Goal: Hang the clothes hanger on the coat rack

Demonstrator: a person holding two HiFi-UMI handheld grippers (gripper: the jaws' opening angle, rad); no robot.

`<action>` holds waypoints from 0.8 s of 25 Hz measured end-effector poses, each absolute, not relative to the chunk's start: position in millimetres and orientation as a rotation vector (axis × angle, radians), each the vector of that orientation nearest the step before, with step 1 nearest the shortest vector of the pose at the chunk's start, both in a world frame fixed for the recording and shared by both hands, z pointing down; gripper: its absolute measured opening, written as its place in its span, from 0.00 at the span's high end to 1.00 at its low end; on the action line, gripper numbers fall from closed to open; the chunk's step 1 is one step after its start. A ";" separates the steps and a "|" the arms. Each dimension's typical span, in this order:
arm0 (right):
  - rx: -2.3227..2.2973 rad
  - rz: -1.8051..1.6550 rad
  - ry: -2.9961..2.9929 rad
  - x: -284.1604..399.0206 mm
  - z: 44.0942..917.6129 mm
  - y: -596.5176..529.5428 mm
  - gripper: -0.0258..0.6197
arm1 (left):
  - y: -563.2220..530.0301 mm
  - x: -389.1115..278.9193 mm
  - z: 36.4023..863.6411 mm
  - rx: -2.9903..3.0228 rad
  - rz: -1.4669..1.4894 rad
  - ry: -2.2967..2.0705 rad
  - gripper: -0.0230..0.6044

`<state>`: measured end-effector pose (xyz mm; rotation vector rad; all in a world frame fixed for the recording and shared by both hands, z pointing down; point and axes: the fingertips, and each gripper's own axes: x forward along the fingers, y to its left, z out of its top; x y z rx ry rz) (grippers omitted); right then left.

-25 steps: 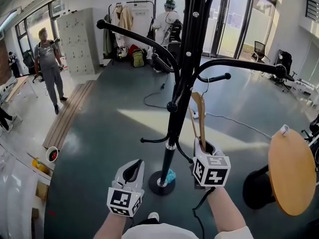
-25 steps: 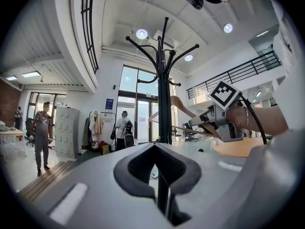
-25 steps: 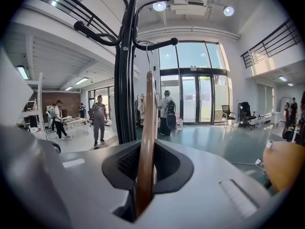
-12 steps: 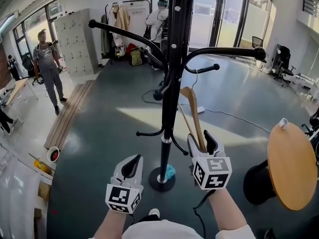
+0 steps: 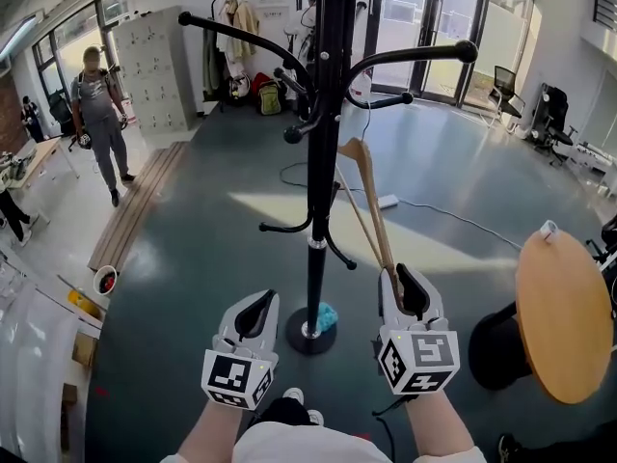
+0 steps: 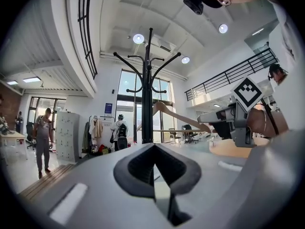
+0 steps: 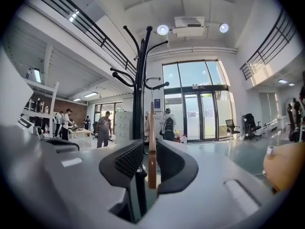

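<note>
My right gripper [image 5: 400, 283] has just been closing round the hanger [image 5: 374, 210], not yet pinching; I'm firming up before hooking the coat rack [image 5: 318, 181], upper centre.

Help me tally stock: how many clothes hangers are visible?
1: the clothes hanger, its end between the right hand-held gripper's jaws, which have just been closing, its top by the coat rack. Far clothes may hide others.
</note>
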<state>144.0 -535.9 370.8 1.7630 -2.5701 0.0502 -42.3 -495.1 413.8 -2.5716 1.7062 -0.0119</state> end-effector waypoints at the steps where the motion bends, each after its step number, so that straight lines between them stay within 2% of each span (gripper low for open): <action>1: 1.765 0.062 -2.573 144.2 375.0 -529.2 0.80 | -490.4 -40.0 415.2 -2.575 -0.012 1.701 0.96; 4: 1.759 0.090 -2.566 142.3 388.4 -509.5 0.91 | -475.4 -35.4 416.4 -2.580 -0.015 1.685 0.96; 13: 1.729 0.115 -2.551 135.6 414.1 -457.4 0.92 | -434.6 -34.9 410.4 -2.588 0.008 1.658 0.96; 20: 1.739 0.091 -2.555 101.1 429.9 -396.8 0.92 | -378.7 -65.8 427.1 -2.634 -0.022 1.649 0.96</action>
